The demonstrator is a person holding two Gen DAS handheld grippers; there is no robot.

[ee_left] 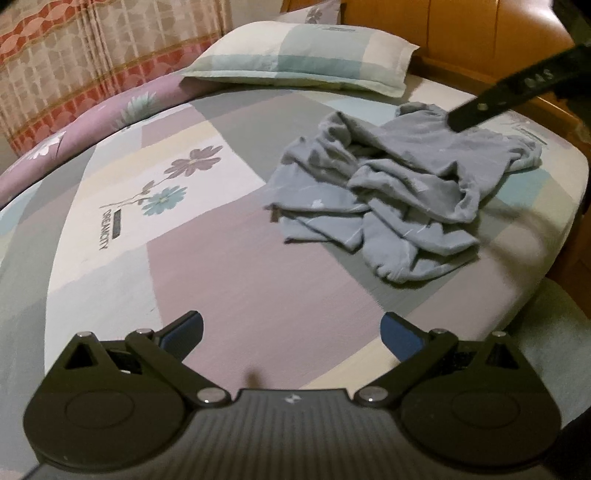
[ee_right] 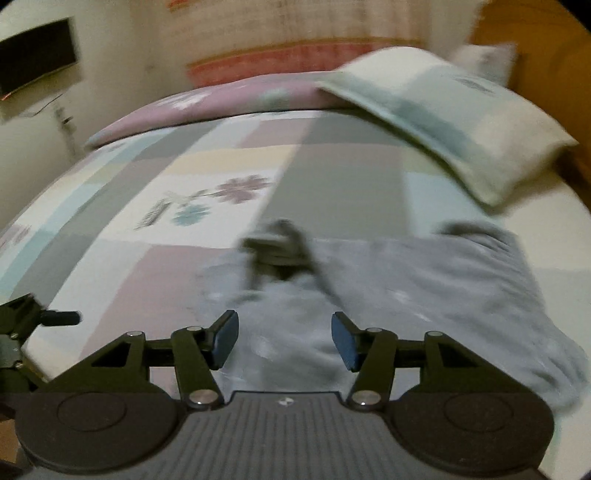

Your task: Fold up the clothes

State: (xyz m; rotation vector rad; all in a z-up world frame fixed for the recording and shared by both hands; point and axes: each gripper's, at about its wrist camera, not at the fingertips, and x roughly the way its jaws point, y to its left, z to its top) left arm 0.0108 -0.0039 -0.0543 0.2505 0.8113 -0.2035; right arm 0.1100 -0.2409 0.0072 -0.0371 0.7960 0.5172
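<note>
A crumpled grey-blue garment (ee_left: 388, 184) with a pale flower print lies in a heap on the right half of the bed. My left gripper (ee_left: 293, 332) hangs open over the bare sheet in front of it, nothing between its blue pads. One black finger (ee_left: 480, 107) of my right gripper reaches in over the heap's far right edge. In the blurred right wrist view, my right gripper (ee_right: 284, 339) stands open above the garment (ee_right: 424, 295), with no cloth between its pads. A dark smear (ee_right: 280, 251) lies on the cloth ahead of it.
The bed has a patchwork sheet (ee_left: 221, 258) with printed flowers. A checked pillow (ee_left: 303, 59) lies at its head against a wooden headboard (ee_left: 461, 29). A patterned curtain (ee_left: 74, 55) hangs beyond the far side. A dark screen (ee_right: 37, 55) is on the wall.
</note>
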